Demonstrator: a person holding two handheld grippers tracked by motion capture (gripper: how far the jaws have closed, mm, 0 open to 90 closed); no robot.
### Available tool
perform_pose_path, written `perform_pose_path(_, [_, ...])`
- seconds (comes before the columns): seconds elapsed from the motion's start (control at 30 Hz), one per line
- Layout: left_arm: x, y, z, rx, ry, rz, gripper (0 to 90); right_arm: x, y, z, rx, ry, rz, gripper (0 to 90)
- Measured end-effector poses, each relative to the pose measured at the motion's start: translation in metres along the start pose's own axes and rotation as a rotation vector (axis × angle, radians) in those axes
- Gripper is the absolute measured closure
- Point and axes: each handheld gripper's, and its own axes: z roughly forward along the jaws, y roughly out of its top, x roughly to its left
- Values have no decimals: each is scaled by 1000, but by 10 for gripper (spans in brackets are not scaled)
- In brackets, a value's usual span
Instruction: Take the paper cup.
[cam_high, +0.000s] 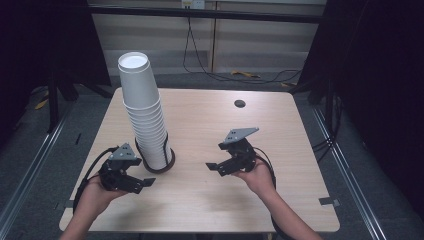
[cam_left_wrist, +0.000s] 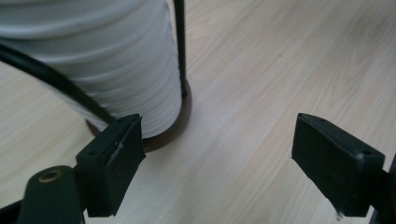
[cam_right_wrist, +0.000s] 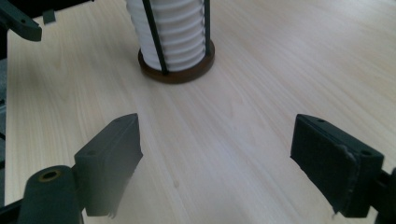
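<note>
High view: we see a tall stack of white paper cups standing upside down in a round brown holder with thin black rods, near the left edge of the light wooden table. The stack leans a little toward the far left corner.

Our left tool is just beside the holder, on the near side, with nothing in it. In the left gripper view its jaws stand apart with bare table between them, and the cups are very close. Our right tool is near the middle of the table, well apart from the cups. In the right gripper view its jaws stand wide and hold nothing.

We think the tall stack could tip over if a tool bumps it from the side. A hard squeeze could crush the soft top cup. Pulling one cup may lift others stuck to it.
</note>
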Motion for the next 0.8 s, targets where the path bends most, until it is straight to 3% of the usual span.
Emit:
perform_pose_path(0.07, [4, 2, -6, -15, -15, -13, 170, 0, 7, 0, -1, -6, -12, 157])
perform_pose_path(0.2, [9, 8, -15, -2, 8, -5, 167, 3, 20, 2, -8, 1, -22, 157])
perform_pose_path(0.4, [20, 20, -31, -47, -3, -38, 166, 10, 41, 8, -23, 19, -36, 158])
perform_pose_path(0.5, [23, 27, -39, -41, 9, -32, 161, 12, 53, 9, -28, 18, -49, 158])
perform_pose_path(0.6, [26, 33, -46, -38, 22, -26, 162, 11, 65, 9, -50, 33, -20, 157])
perform_pose_path(0.8, [30, 46, -59, -41, 46, -7, 160, 12, 86, 11, -78, 28, -19, 157])
